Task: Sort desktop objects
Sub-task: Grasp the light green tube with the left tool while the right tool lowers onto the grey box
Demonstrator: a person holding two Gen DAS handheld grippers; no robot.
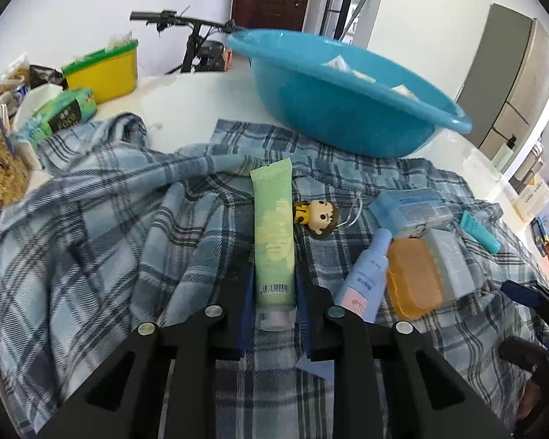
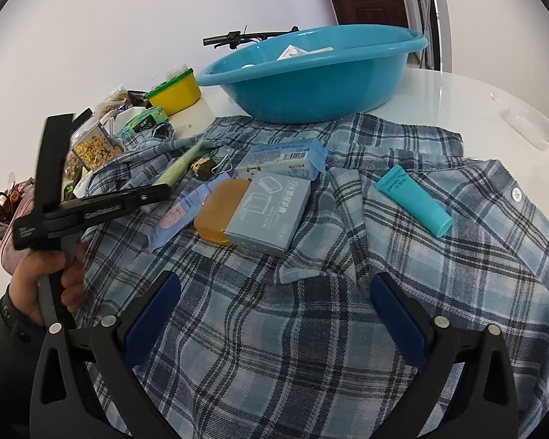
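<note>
A pale green tube points away over the plaid shirt, and my left gripper is shut on its cap end. The right wrist view shows that gripper from the side, with the green tube sticking out beyond it. My right gripper hangs open over the shirt with nothing between its fingers. On the shirt lie a small doll figure, a light blue bottle, an orange soap box, a grey box, a blue packet and a teal tube.
A blue basin with a few white packets stands at the shirt's far edge. A yellow tub, snack bags and a cereal container crowd the table's left side. A clear plastic tray sits far right. A person's hand holds the left gripper's handle.
</note>
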